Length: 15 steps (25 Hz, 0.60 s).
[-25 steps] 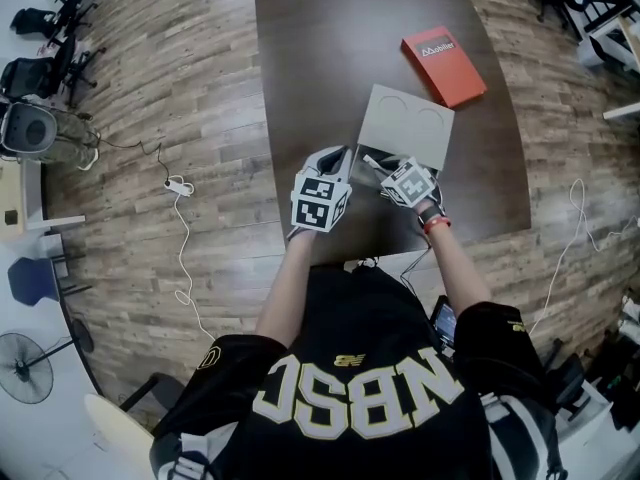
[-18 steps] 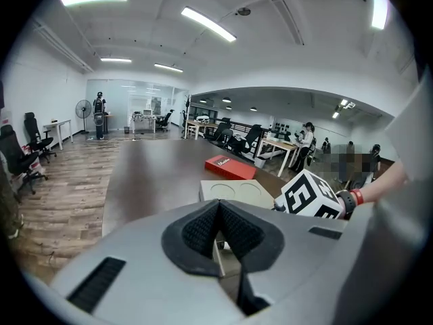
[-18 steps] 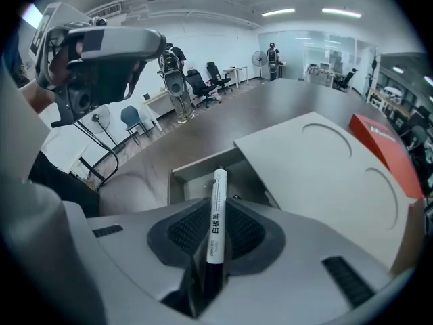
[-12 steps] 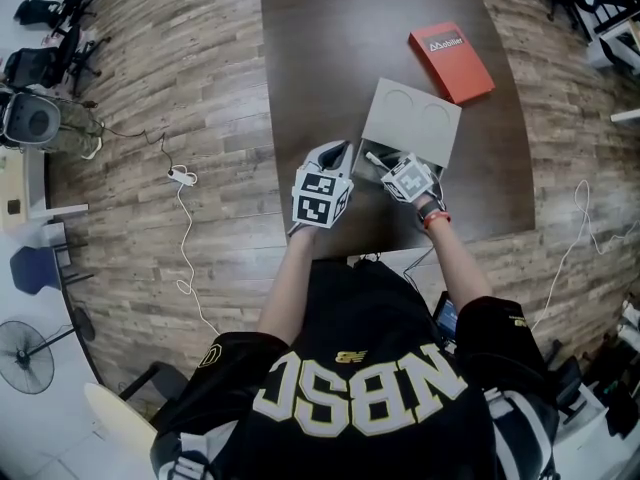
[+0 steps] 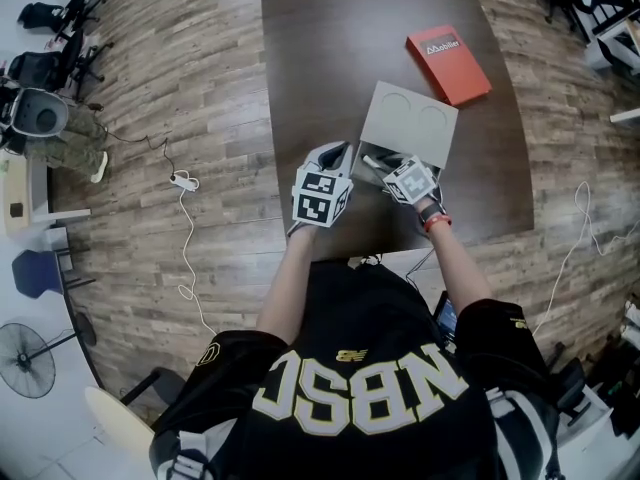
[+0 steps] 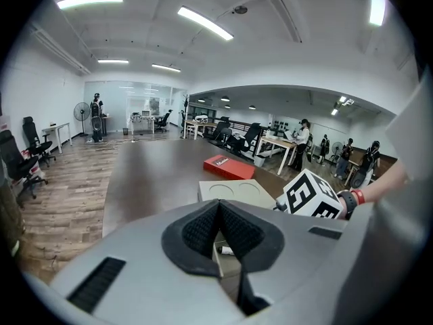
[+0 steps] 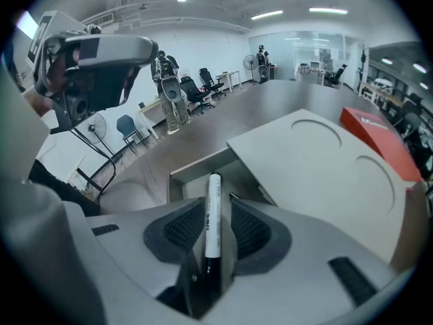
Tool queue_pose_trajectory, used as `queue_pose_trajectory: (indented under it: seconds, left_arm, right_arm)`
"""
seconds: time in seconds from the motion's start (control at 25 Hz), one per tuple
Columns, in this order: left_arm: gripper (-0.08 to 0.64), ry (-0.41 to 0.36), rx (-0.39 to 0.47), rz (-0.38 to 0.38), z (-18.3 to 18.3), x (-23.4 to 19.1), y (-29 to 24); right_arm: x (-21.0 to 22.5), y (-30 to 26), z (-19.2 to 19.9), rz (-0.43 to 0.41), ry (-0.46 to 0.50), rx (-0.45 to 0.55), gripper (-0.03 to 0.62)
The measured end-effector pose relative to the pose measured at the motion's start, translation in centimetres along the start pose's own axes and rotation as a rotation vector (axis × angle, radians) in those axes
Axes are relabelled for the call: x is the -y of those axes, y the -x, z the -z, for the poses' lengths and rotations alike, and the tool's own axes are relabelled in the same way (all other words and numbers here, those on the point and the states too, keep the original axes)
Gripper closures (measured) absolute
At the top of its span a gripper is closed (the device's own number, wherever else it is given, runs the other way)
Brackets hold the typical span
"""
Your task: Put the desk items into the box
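The right gripper (image 7: 215, 207) is releasing, its jaws just opening around the marker pen (image 7: 212, 215) above the grey box (image 7: 196, 166); the left gripper (image 6: 218, 205) is hovering clenched, empty.

Dark smooth wood-grain table (image 5: 330, 58), matt grey cardboard box (image 5: 410, 118), glossy red book far right (image 5: 447, 63), smooth white plastic marker (image 7: 213, 208), grainy plank floor (image 5: 180, 118)

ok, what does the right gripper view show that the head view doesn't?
Right gripper view only: the jaws of the right gripper, which have just been opening, pads clear of the marker between them. Head view only: the person's shirt, red wristband. Both: grey box, red box, table.
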<state>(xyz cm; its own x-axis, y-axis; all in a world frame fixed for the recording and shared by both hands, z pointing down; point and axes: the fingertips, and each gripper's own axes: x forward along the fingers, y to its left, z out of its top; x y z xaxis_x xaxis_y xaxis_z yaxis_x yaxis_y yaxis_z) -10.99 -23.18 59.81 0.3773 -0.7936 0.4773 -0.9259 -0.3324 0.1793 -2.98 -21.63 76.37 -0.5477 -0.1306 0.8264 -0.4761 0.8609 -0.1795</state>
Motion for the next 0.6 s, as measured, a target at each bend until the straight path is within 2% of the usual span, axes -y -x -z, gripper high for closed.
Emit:
queue_pose_trajectory:
  seconds: [0.16, 0.4, 0.6]
  left_arm:
    - [0.546, -0.013, 0.007, 0.01, -0.6, 0.5, -0.3]
    - [0.546, -0.039, 0.024, 0.042, -2.1, 1.7, -1.0]
    - [0.546, -0.064, 0.049, 0.08, -3.8, 3.4, -1.8]
  right_arm:
    - [0.8, 1.0, 0.4, 0.019, -0.014, 0.045, 0.469]
    - [3.0, 5.2, 0.3, 0.093, -0.1, 0.132, 0.477]
    - [4.5, 9.3, 0.1, 0.16, -0.127, 0.199, 0.497]
